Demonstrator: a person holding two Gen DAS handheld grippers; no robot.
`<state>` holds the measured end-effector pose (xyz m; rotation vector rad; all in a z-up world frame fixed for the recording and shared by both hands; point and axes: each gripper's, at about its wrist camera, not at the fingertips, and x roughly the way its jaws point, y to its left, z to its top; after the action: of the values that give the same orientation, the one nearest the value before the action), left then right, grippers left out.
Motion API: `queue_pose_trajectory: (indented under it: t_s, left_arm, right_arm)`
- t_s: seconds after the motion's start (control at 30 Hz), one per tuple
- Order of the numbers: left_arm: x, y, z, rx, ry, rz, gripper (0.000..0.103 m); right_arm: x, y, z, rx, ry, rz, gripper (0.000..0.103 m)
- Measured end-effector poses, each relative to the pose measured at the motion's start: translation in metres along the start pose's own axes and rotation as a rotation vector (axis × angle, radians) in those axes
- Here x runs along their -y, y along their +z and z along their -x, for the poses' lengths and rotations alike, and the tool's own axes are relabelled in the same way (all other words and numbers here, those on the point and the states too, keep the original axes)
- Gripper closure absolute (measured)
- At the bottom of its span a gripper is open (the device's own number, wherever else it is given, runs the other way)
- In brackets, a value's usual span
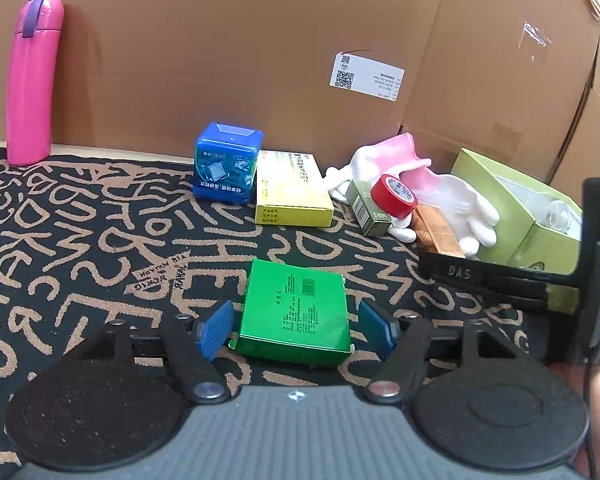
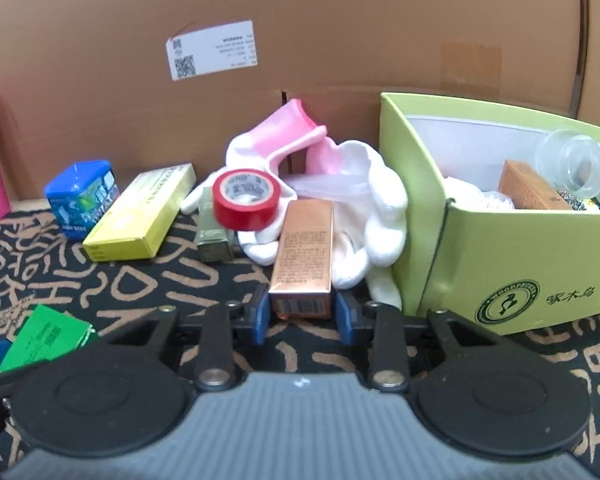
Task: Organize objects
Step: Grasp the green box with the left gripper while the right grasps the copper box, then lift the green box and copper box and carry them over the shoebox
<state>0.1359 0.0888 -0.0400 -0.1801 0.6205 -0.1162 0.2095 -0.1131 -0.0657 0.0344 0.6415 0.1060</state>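
Note:
In the left wrist view a flat green box [image 1: 296,312] lies on the patterned cloth between the blue pads of my left gripper [image 1: 296,330], which is open with a gap on each side. In the right wrist view my right gripper [image 2: 300,312] straddles the near end of a copper box [image 2: 304,256]; its pads stand just beside the box, slightly apart. The copper box leans on white and pink gloves [image 2: 340,184]. A light green open box [image 2: 512,256] stands to the right, holding a clear cup [image 2: 572,166] and another copper box.
A red tape roll [image 2: 246,200] rests on a small olive box [image 2: 214,236]. A yellow box [image 2: 140,214], a blue cube container [image 2: 82,196] and a pink bottle [image 1: 34,80] stand further left. A cardboard wall [image 1: 260,40] closes the back.

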Motion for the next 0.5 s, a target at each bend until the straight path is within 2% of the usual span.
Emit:
queue_pose_trajectory:
  t_s: [0.13,0.3,0.5]
  left_arm:
    - [-0.001,-0.002,-0.002,-0.018,-0.004,-0.002,0.032]
    - [0.004,-0.008,0.004,-0.033,-0.009,-0.042,0.038]
    - [0.024,-0.030,0.029,-0.058,-0.056,-0.102,0.038]
  right_arm:
    - [0.004,-0.012,0.024,0.002,0.043,0.049,0.070]
    - [0.024,-0.049,0.077,-0.028,0.159,0.088,0.072]
    - [0.043,-0.086,0.141,-0.068,0.177,0.176,0.072]
